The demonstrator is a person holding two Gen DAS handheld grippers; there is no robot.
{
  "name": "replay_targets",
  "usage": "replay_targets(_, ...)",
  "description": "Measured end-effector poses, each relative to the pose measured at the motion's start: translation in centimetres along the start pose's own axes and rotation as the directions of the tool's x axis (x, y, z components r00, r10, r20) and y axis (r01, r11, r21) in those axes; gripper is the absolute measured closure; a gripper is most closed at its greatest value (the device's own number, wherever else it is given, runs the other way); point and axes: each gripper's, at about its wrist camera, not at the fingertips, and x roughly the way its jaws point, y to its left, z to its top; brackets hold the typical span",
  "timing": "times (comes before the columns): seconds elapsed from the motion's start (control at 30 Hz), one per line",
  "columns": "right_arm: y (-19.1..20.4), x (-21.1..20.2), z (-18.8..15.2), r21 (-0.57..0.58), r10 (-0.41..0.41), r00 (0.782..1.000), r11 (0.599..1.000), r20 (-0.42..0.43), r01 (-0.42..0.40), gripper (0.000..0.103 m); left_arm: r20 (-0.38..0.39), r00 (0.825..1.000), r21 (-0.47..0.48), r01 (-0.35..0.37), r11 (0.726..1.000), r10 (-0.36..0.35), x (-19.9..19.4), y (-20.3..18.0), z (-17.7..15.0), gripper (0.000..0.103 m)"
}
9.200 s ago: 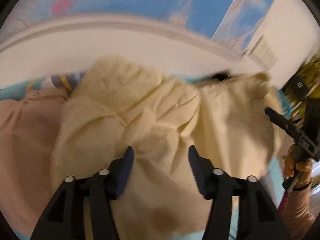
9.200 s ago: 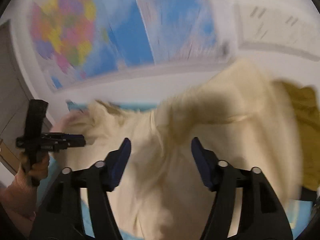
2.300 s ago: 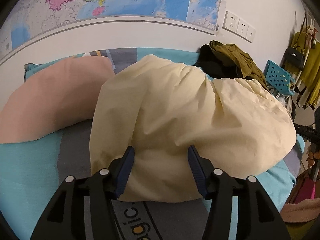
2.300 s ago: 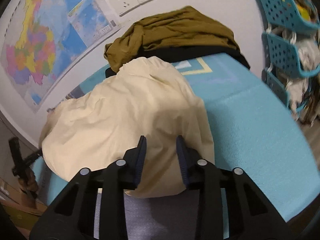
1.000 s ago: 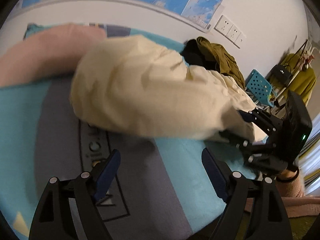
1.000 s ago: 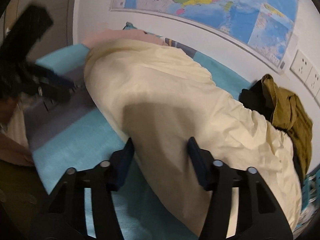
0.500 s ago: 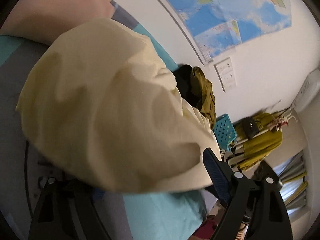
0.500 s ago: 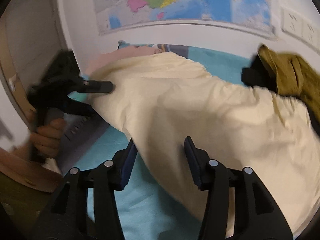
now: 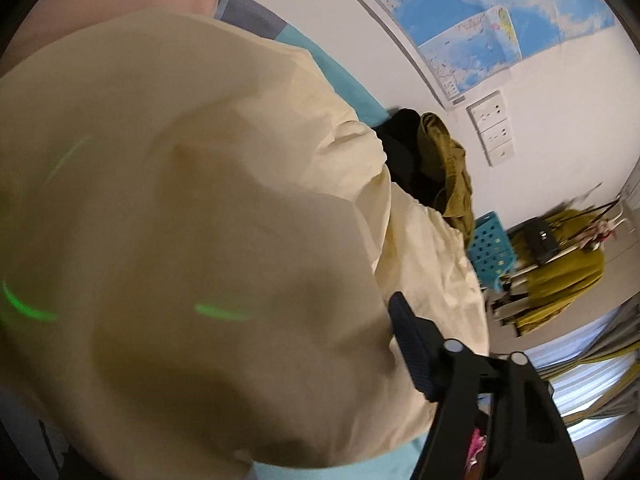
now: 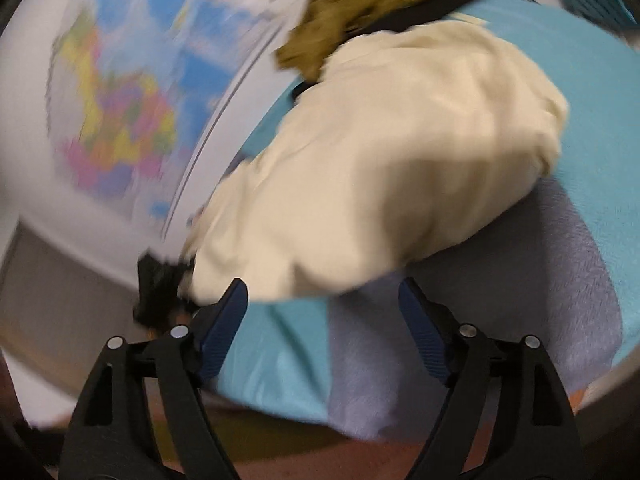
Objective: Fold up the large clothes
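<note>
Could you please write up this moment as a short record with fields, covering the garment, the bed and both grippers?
garment: large cream-yellow cloth garment, bunched in a mound, not flat
surface: bed with teal and grey cover
left gripper: jaws just been closing; one blue pad shows at the cloth's edge, the other is hidden beneath it; grip unclear
right gripper: right gripper open, jaws just been opening, nothing between them, short of the garment
behind garment: olive-green cloth pile on dark clothing
wall: coloured map
image quality: right wrist view blurred
</note>
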Motion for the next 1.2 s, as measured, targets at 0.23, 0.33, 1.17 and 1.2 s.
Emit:
replay_targets(0.23,1.6,2.4,2.1,0.034,-0.082,0.990,0.996,0.111,0.079,0.019,-0.014,0.998,0.042,-0.058,0.997,0.059,0.3,-0.2,-0.1,0.043)
replay_targets(0.33,2.0,3.4,2.9,0.096,-0.132,0.970,0.989,0.204,0.114,0.016,-0.018,0.995,0.072,-0.094,0.993,0.096,0.6,-0.8,-0.2,0.040)
replay_targets(1.17,3.5,5.6,5.4,0.018,-0.038,0.969,0.999,0.242,0.034,0.084,0.021,0.985,0.169,-0.171,0.971,0.170,-0.2,-2.4,0.5,0.079)
replay_targets(1.2,4.4,5.1,5.5,-0.012,-0.020,0.971,1.000,0.237,0.024,0.085,0.044,0.984,0.198,-0.179,0.964,0.174,-1.0,-3.0,0.6,0.084)
